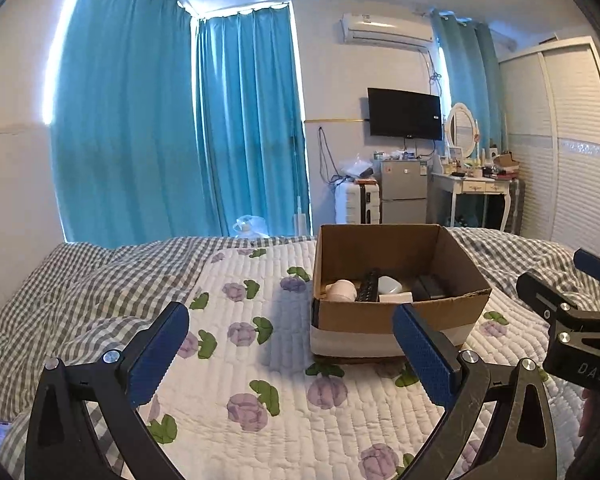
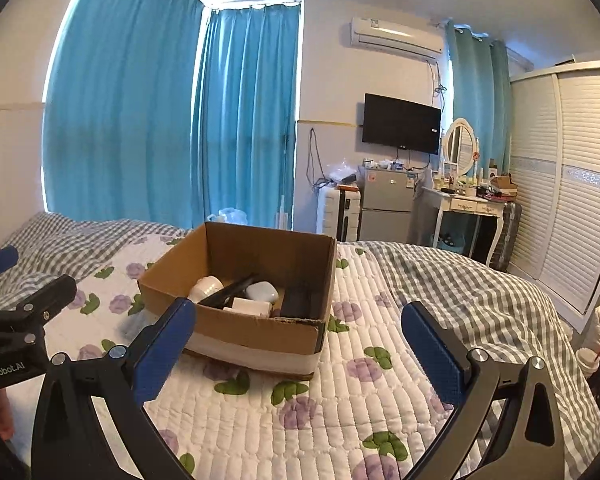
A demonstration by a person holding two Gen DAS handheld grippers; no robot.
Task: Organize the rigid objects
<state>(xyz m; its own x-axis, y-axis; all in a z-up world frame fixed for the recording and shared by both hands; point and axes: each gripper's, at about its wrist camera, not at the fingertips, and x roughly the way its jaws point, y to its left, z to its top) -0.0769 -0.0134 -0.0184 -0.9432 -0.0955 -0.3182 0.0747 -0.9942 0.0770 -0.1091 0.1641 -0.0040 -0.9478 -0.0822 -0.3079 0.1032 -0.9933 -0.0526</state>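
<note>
- On the bed's quilt (image 1: 260, 360), the cardboard box (image 1: 380, 320) holds the rigid objects (image 2: 256, 292).
- Both the left gripper (image 1: 292, 360) and right gripper (image 2: 300, 352) have fingers spread, empty.
- Approach from above, clearing the box rim.

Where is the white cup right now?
The white cup lies inside the cardboard box on the bed, at the box's left end beside a black bar.

A brown cardboard box (image 2: 260, 330) sat open on the bed. Inside lay a white cup (image 2: 206, 287) on its side, a white case (image 2: 262, 291) and black things.
</note>
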